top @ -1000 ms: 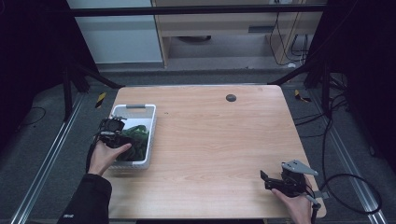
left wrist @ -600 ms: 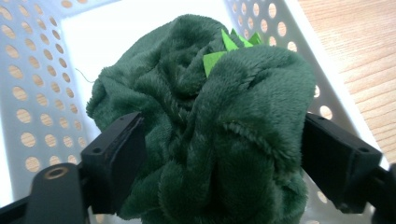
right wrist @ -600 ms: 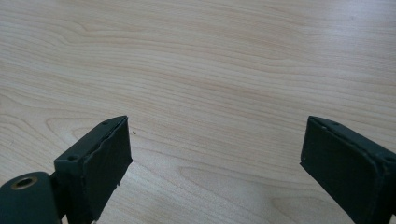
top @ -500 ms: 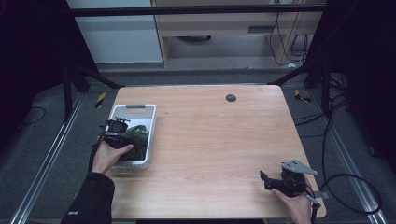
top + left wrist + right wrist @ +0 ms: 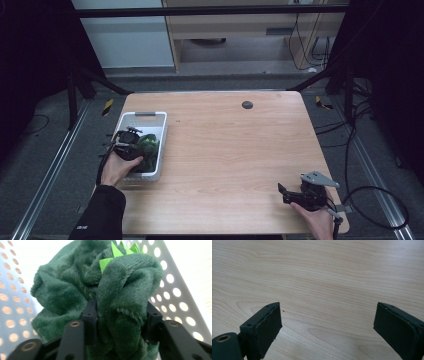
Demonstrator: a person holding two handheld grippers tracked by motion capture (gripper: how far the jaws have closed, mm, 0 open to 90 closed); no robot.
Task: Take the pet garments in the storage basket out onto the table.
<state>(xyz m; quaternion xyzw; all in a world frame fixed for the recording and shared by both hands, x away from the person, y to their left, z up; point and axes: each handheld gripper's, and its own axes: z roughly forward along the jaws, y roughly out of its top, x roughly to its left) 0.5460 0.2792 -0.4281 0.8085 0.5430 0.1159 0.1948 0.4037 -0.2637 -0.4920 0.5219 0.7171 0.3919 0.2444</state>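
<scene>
The left gripper (image 5: 131, 145) is down inside the white basket (image 5: 150, 118), and its two black jaws have just been closing on a dark green plush toy (image 5: 100, 295). In the left gripper view the fuzzy cloth bulges up between the jaws, and both pads press into it from the sides, so the left gripper is pinching the toy. The toy has little bright green felt spikes (image 5: 117, 251) on top, like the back of a dinosaur, but I cannot tell for sure what animal it is. It lies in the basket, which sits at the left edge of the bench (image 5: 230, 150), and the basket's holey walls stand close on both sides of the toy. The toy sits right in front of the left gripper and under it, so the way out is up, over the basket rim. The soft lump looks scrunched, with no clear long side. The left hand (image 5: 117, 167) is right at the basket. The right gripper (image 5: 290, 195) is well apart from it, at the near right corner of the bench. Its jaws are spread wide, with nothing between them, just bare wood below. So the left hand is the one to lift the toy, I think. The grip looks deep in the cloth, and it should hold if the lift goes straight up.
</scene>
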